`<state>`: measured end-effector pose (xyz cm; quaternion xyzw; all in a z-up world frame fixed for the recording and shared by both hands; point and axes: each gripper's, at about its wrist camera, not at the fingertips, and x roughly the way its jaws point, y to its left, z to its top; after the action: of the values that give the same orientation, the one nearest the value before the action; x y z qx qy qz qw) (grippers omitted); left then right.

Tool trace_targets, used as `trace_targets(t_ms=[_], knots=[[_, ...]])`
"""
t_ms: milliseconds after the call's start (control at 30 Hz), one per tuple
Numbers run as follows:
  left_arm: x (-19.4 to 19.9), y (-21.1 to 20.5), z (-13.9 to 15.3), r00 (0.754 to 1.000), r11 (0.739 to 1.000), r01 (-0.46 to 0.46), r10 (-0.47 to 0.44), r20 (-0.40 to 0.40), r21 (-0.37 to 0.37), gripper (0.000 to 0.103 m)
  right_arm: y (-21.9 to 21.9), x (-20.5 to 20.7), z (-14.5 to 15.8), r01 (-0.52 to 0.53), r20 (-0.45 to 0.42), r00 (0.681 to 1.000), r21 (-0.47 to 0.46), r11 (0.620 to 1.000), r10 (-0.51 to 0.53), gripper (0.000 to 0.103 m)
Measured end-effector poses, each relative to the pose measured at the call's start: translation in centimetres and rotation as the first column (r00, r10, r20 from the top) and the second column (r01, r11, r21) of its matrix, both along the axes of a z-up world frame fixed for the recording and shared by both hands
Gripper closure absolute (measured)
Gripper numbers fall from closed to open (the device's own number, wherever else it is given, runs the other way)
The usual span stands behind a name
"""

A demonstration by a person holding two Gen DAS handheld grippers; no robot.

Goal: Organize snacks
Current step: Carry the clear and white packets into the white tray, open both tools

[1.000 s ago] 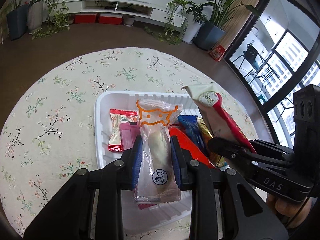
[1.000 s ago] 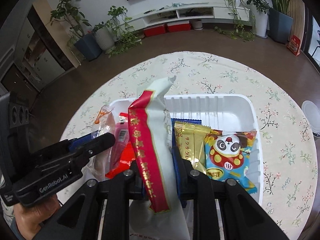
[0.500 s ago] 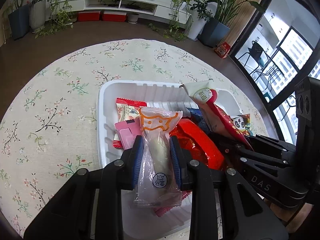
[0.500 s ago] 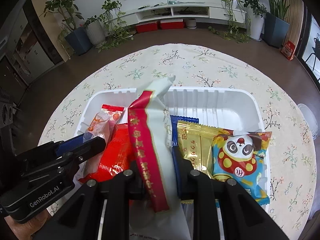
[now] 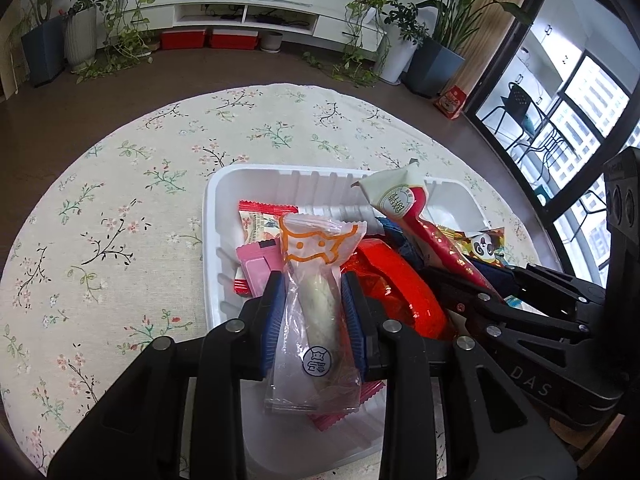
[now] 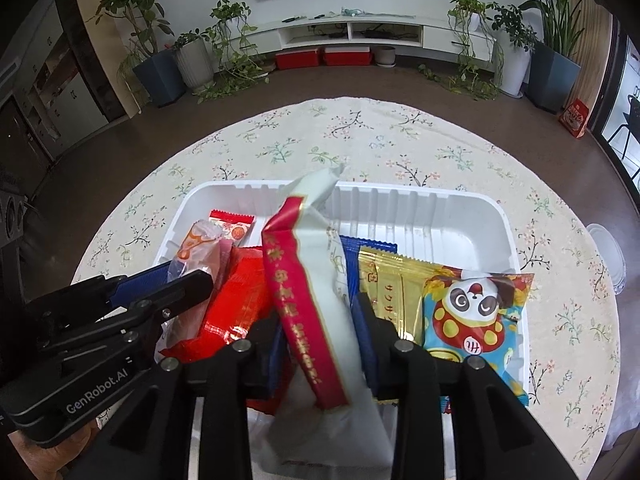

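A white ribbed tray (image 5: 212, 240) (image 6: 420, 196) on the round table holds several snack packets. My left gripper (image 5: 314, 288) grips a clear packet printed with an orange cat (image 5: 316, 312) over the tray's left end; its jaws are just starting to open, but the pads still touch the plastic. My right gripper (image 6: 320, 312) hangs over the tray's middle. Its jaws are opening around a long red-and-white packet (image 6: 304, 288) that stands between them, blurred and loose. In the tray lie a red packet (image 5: 396, 280), a pink one (image 5: 258, 264), a gold one (image 6: 388, 284) and a panda packet (image 6: 476, 308).
The table wears a cream floral cloth (image 5: 120, 220). A white round dish (image 6: 608, 256) sits near the table's right edge. Each gripper reaches into the other's view, close alongside. Potted plants and a low white shelf stand across the brown floor.
Both grippers have come down closer over the tray. The right jaws have spread apart and the red-and-white packet sits looser. The left still carries the clear packet.
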<state>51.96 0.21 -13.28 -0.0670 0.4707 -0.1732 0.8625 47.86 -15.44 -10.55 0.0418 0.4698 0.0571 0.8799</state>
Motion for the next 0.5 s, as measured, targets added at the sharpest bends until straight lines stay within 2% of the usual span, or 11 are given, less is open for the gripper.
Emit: trace_targets(t_ms=[233, 367, 500], knots=[[-0.6, 0.4, 0.2, 1.0, 1.0, -0.013, 0.013, 0.016, -0.003, 0.074, 0.1, -0.6, 0.6, -0.008, 0.012, 1.0, -0.007, 1.0, 0.008, 0.063], [-1.1, 0.9, 0.5, 0.999, 1.0, -0.018, 0.019, 0.032, -0.01, 0.074, -0.3, -0.9, 1.0, 0.001, 0.024, 1.0, -0.002, 1.0, -0.001, 0.054], [-1.6, 1.0, 0.7, 0.999, 1.0, -0.022, 0.022, 0.039, -0.009, 0.073, -0.7, -1.1, 1.4, 0.008, 0.03, 1.0, 0.005, 1.0, -0.008, 0.05]])
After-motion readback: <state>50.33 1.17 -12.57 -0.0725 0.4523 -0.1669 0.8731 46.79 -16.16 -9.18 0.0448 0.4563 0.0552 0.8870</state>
